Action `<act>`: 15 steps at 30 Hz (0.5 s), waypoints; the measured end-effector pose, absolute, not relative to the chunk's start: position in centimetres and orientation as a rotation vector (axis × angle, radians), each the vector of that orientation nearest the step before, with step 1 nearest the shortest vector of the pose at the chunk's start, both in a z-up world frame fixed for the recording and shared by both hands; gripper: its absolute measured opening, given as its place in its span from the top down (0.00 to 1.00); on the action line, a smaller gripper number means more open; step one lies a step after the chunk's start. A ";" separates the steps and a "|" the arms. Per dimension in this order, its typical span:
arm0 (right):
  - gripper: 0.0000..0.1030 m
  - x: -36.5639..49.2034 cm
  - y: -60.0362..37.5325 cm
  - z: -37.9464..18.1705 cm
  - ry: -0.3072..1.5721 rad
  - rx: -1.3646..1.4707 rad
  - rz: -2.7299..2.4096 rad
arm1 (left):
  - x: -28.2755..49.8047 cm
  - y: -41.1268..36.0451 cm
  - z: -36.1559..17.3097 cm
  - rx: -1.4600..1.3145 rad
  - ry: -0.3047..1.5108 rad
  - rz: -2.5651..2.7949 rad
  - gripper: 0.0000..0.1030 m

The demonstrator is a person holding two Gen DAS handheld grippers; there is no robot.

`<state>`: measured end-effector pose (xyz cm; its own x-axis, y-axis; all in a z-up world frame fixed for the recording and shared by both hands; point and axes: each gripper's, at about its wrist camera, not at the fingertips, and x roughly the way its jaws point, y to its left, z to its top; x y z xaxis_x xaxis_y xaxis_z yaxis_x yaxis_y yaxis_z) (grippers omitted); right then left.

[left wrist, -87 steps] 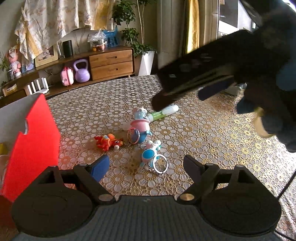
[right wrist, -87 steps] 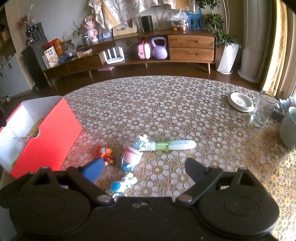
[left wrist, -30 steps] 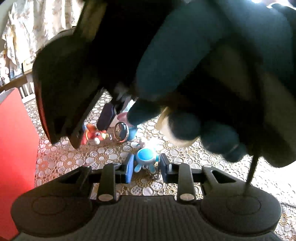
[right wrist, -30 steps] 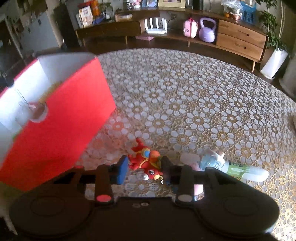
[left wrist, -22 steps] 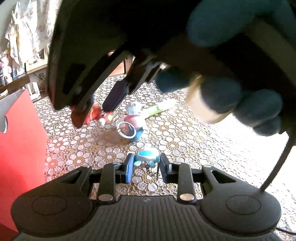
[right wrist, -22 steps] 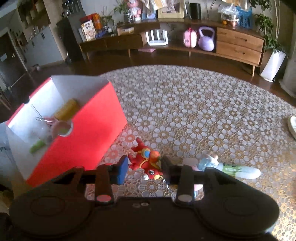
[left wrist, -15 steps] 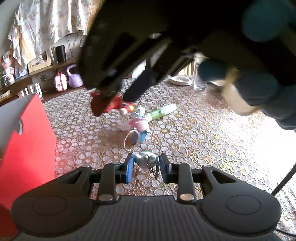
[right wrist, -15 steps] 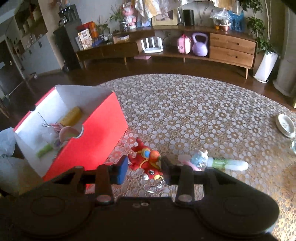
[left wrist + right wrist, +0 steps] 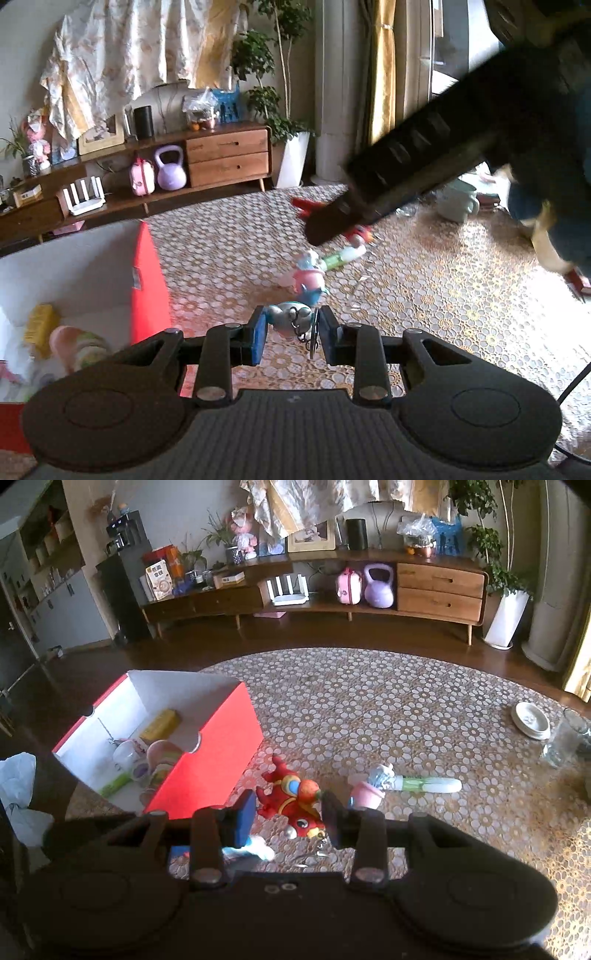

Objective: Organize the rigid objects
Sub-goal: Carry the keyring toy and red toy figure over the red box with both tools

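Nearest, the left gripper [image 9: 290, 329] is clenched on a small blue-and-white keychain figure [image 9: 286, 317], the open red box [image 9: 149, 273] just to its left. The right gripper [image 9: 289, 814] grasps a red dragon toy [image 9: 291, 797]; the red box [image 9: 207, 753] lies left and farther, so the left hand looks nearer. Beyond, a pink figure [image 9: 365, 794] lies on the table [image 9: 369, 709].

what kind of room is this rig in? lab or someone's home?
Most likely a home living room. A long wooden sideboard along the wall carries a framed picture and a doll, potted plants stand by the curtains, and the work surface is a round table under a floral lace cloth.
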<state>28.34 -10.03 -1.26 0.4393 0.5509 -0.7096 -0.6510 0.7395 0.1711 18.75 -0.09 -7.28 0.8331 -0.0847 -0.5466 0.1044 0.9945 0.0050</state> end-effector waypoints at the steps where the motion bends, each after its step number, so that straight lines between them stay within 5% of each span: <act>1: 0.62 28.0 -9.9 -1.0 0.824 -0.142 0.750 | 18.4 0.2 -6.8 0.031 0.577 -0.094 0.72; 15: 0.62 23.5 -5.7 1.9 0.767 -0.231 0.798 | 14.9 7.6 -1.1 0.017 0.589 0.005 0.72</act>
